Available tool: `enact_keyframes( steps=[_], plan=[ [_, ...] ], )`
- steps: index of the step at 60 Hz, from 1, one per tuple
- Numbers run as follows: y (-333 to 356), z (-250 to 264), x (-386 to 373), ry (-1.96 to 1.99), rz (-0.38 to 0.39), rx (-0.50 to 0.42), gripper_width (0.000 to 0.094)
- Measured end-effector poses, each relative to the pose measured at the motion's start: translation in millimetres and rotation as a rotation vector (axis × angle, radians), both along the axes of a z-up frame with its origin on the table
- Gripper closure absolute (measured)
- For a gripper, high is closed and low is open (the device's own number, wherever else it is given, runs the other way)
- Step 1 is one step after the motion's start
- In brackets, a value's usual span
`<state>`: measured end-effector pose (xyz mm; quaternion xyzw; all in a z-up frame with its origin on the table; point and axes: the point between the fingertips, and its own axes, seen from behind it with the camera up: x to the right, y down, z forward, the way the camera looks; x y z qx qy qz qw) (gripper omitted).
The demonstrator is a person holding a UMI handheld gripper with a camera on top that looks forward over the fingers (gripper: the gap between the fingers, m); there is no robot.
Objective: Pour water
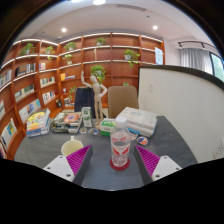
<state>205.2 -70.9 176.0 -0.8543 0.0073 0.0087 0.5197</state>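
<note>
Cup: a clear plastic cup [120, 148] with a red-pink printed band stands upright on the tabletop, between the two fingers and a little ahead of their tips, at 12 o'clock from the hand-held gripper.
Hand-held gripper: the hand-held gripper [112, 160] is spread wide, with a clear gap between each finger and the cup; it grasps nothing.
Pads: magenta pads [80, 158] line the inner faces of both fingers.
Tabletop: a grey tabletop [170, 140] carries everything.
Bowl: a pale yellow bowl [71, 146] sits at 10 o'clock from the cup, just beyond the left finger.
Storage box: a translucent lidded box [136, 121] rests at 1 o'clock, well beyond the cup.
Small clutter: packets and small boxes [68, 122] lie at 11 o'clock, near the table's far side, next to a stack of books [38, 123] further left.
Chair: a brown chair back [122, 98] rises behind the table at 12 o'clock.
Person: a person [88, 98] is behind the table, at 11 o'clock.
Shelves: wooden shelves [110, 55] with plants and books fill the back wall.
</note>
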Motion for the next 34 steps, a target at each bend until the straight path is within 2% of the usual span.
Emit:
enact_keyframes(
  steps=[16, 34],
  plan=[
    [-3.5, 46.2, -12.6, 0.008, -0.005, 0.05, 0.0065],
    [-6.8, 38.9, -15.8, 0.021, -0.017, 0.018, 0.0067]
  ],
)
